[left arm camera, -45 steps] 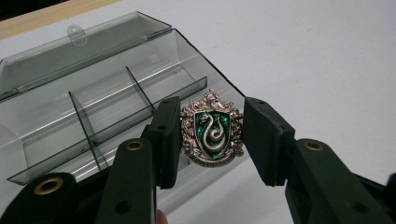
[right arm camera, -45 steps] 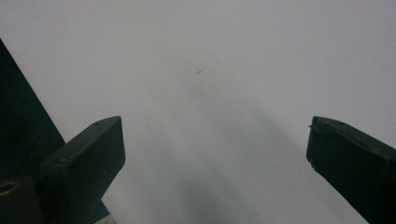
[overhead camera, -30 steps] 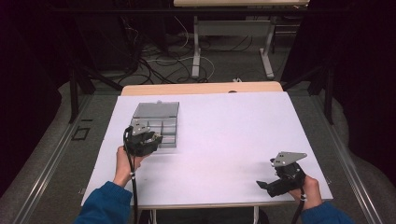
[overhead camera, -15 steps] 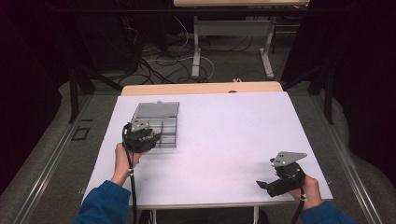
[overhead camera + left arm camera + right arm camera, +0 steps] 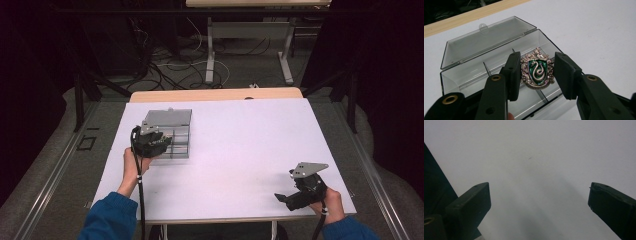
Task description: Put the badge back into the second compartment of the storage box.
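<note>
Gripping a crest badge [image 5: 538, 68], left claw [image 5: 537, 75] above clear box [image 5: 474, 47].

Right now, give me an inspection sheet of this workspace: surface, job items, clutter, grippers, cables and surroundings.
Surface: white table, wooden strip along the far edge.
Job's things: clear compartment box with its lid open; crest badge, green shield with a snake, held above the box.
Clutter: nothing seen.
Grippers: left gripper shut on the crest badge; right gripper open, with bare table between its jaws.
Cables: black cable trailing from the left gripper; loose cables on the floor beyond the table.
Surroundings: dark room, metal desk legs behind.
</note>
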Demonstrator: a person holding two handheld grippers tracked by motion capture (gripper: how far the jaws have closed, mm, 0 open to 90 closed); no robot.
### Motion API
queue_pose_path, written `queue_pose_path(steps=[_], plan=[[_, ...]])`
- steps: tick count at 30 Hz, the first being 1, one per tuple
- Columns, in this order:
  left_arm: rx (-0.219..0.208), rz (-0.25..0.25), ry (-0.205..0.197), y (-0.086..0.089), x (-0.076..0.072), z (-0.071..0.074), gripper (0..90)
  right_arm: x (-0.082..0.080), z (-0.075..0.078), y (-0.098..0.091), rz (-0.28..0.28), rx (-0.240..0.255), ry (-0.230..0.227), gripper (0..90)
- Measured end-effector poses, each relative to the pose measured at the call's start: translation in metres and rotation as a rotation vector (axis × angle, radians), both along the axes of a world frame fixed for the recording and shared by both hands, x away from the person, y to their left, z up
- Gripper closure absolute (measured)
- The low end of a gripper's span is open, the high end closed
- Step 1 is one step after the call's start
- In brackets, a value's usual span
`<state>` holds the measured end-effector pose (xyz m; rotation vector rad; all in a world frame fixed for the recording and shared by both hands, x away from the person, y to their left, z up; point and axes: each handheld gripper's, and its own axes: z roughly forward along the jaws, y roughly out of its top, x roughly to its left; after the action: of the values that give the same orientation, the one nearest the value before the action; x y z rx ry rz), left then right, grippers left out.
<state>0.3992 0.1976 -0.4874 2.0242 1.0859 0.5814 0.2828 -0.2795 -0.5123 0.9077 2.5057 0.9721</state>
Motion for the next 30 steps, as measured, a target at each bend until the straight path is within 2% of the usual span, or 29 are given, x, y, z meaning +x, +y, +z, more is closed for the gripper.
queue_pose_path(steps=[2, 5, 7, 10, 13, 17, 23, 30], plan=[[-0.001, 0.003, 0.009, 0.001, 0.002, 0.0, 58.5, 0.0, 0.0, 0.0, 0.001, -0.001, -0.001, 4.0], [-0.006, 0.007, 0.001, 0.001, 0.005, 0.0, 58.5, 0.0, 0.0, 0.0, 0.005, -0.004, 0.001, 4.0], [0.009, 0.006, -0.001, 0.001, 0.008, 0.001, 58.5, 0.001, 0.001, 0.0, 0.01, -0.005, -0.005, 4.0], [0.006, 0.008, 0.003, 0.001, 0.013, -0.001, 58.5, 0.0, 0.001, 0.0, 0.005, -0.008, 0.0, 4.0], [0.006, 0.015, 0.008, 0.002, 0.018, -0.001, 58.5, 0.001, 0.0, 0.0, 0.008, 0.0, -0.016, 4.0], [0.006, 0.018, 0.007, 0.003, 0.025, -0.002, 58.5, 0.001, 0.0, 0.0, 0.008, -0.006, 0.005, 4.0], [0.008, 0.026, 0.009, 0.002, 0.033, -0.004, 58.5, 0.002, 0.0, 0.0, 0.011, -0.008, -0.007, 4.0], [0.017, 0.022, 0.009, 0.001, 0.038, -0.007, 58.5, 0.002, 0.0, 0.0, 0.012, -0.007, 0.0, 4.0]])
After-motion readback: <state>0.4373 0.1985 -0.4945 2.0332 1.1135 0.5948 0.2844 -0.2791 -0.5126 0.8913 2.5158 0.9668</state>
